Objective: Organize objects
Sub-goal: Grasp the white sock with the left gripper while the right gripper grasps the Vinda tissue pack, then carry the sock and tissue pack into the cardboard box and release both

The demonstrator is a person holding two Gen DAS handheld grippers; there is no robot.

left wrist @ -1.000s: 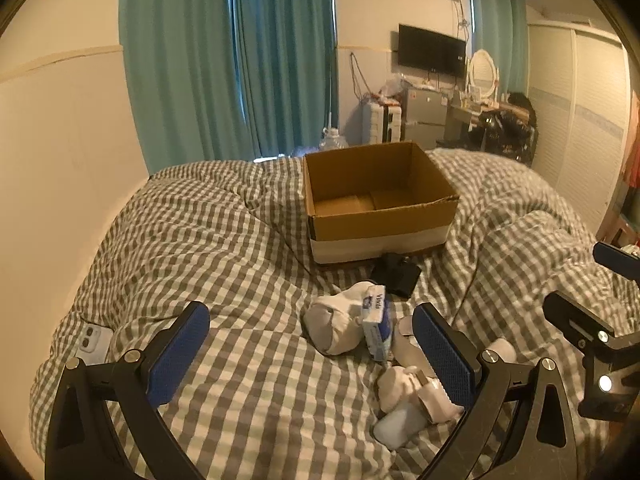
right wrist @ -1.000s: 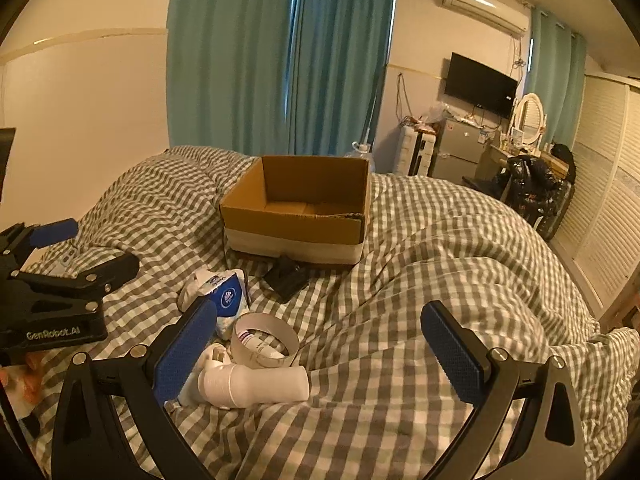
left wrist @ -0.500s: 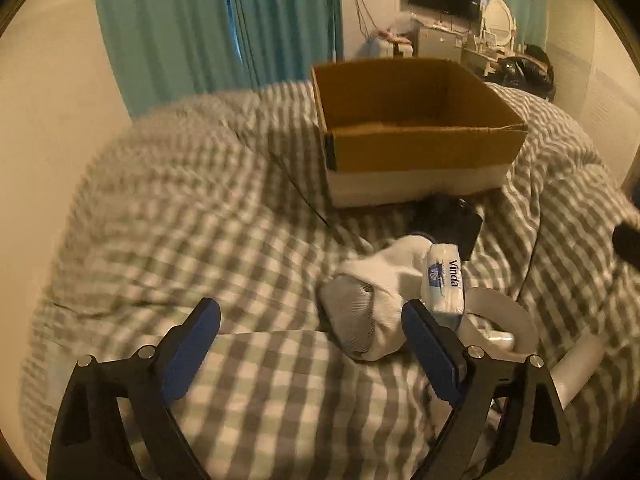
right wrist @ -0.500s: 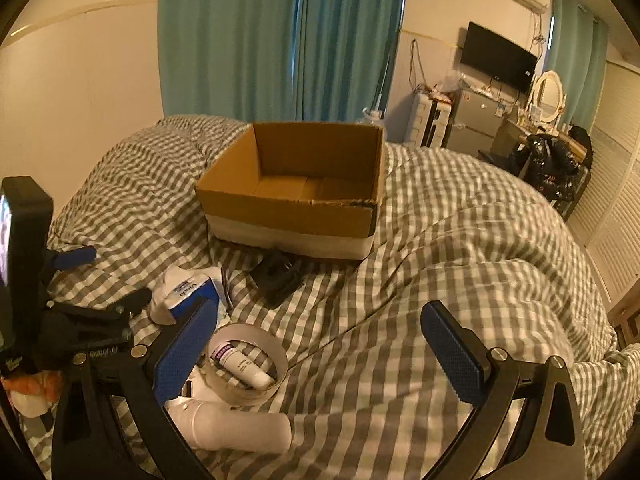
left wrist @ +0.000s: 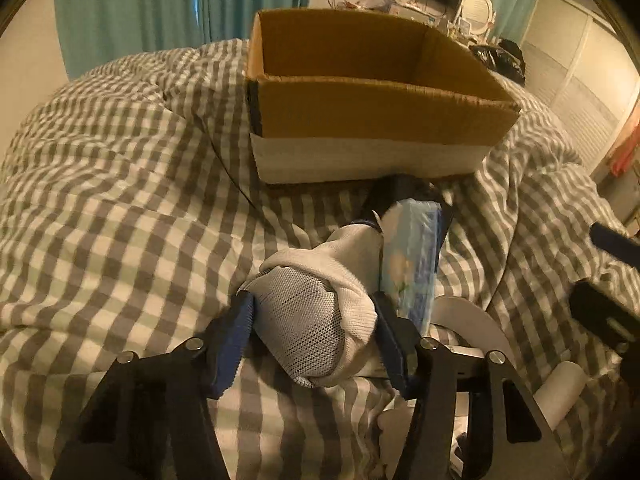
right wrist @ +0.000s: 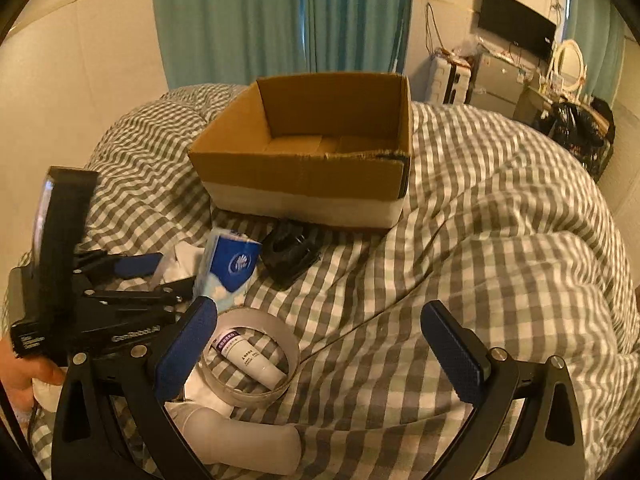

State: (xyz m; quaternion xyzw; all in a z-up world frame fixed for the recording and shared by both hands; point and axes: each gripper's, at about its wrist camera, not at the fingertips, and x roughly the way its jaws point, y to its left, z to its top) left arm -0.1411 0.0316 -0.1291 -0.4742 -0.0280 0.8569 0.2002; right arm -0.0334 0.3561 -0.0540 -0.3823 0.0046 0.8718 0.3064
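An open cardboard box (left wrist: 372, 108) stands on the checked bedcover, also in the right wrist view (right wrist: 308, 168). My left gripper (left wrist: 316, 328) is shut on a rolled white and grey sock (left wrist: 316, 312). A blue tissue pack (left wrist: 414, 256) leans against the sock's right side; it also shows in the right wrist view (right wrist: 230, 266). My right gripper (right wrist: 320, 344) is open and empty, above the cover. Near its left finger lies a tape ring (right wrist: 256, 356) with a small white tube (right wrist: 250, 362) inside.
A black object (right wrist: 288, 254) lies just in front of the box. A white bottle (right wrist: 244, 444) lies near the bottom of the right wrist view. The left gripper's body (right wrist: 80, 300) is at the left there. Curtains, wall and furniture stand behind the bed.
My left gripper moved forward and down to the sock and closed on it. My right gripper moved slightly closer to the box and stayed open.
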